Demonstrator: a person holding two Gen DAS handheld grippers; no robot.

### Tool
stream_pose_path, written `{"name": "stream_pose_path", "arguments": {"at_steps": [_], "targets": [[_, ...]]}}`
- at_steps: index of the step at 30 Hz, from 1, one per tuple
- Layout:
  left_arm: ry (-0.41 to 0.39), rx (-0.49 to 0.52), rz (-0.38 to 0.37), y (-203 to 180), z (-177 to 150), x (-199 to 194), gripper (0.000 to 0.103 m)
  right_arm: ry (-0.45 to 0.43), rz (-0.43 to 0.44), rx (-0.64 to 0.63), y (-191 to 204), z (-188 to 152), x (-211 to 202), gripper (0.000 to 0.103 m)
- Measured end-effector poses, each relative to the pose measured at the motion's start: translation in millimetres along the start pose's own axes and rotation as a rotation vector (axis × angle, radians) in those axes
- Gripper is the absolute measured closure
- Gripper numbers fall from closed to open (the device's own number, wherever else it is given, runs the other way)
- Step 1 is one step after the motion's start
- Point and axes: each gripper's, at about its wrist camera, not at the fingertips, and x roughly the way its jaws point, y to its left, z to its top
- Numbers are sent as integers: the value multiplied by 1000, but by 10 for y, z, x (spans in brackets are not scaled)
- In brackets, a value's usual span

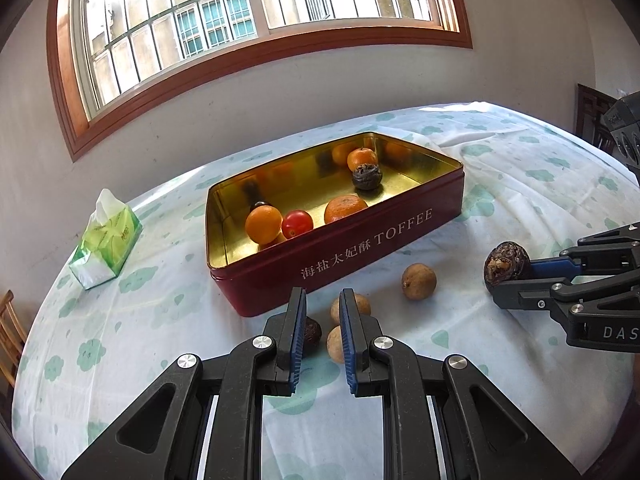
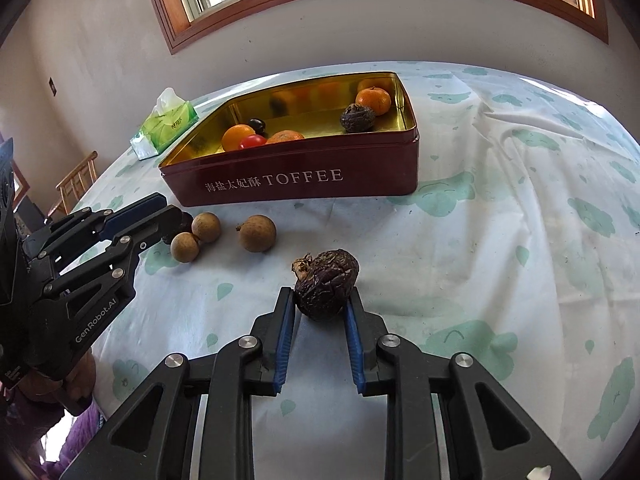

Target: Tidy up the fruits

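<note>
- Your right claw (image 2: 319, 304) grips the wrinkled dark fruit (image 2: 326, 283) by its sides, just above the worktop (image 2: 500, 280), short of the tin (image 2: 296, 180).
- It looks light, dried and brittle-skinned; squeeze gently across its widest part.
- Your left claw (image 1: 323, 304) is partly open and empty, over three brown round fruits (image 1: 419, 281) and a small dark one (image 1: 311, 331).
- Those look hard and apt to roll; take each across its middle.
</note>
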Motion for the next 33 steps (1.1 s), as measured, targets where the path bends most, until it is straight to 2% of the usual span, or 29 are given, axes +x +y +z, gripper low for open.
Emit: {"name": "stream_pose_path", "arguments": {"at_steps": [12,13,14,16,18,21,26,27,28,33], "targets": [[1,-2,-1,10,3,5,85,14,2,-16,18,6,-14,79],[2,-3,-2,10,0,4,85,16,-6,-15,19,17,-13,73],[2,-3,-2,12,1,5,85,13,-17,-13,17,26,-17,58],[2,-6,-3,10,-7,3,85,-4,-35,-12,5,49,-28,41],[2,-6,-4,12,-6,5,85,-2,-36,-11,-18,74,-17,41],[4,-6,-3,11,-7,4,85,13,-35,-5,-44,88,6,53],[4,-5,-3,10,-7,6,85,-1,-35,-1,-53,62,-1,55],[3,-6,-3,15,-6,8,85,-1,-46,-8,-43,61,1,57],[2,-6,-3,15,-5,7,85,1,-61,-18,-37,59,5,66],[3,-7,-3,14,-5,5,85,-29,-48,12,-105,25,-61,68]]}}
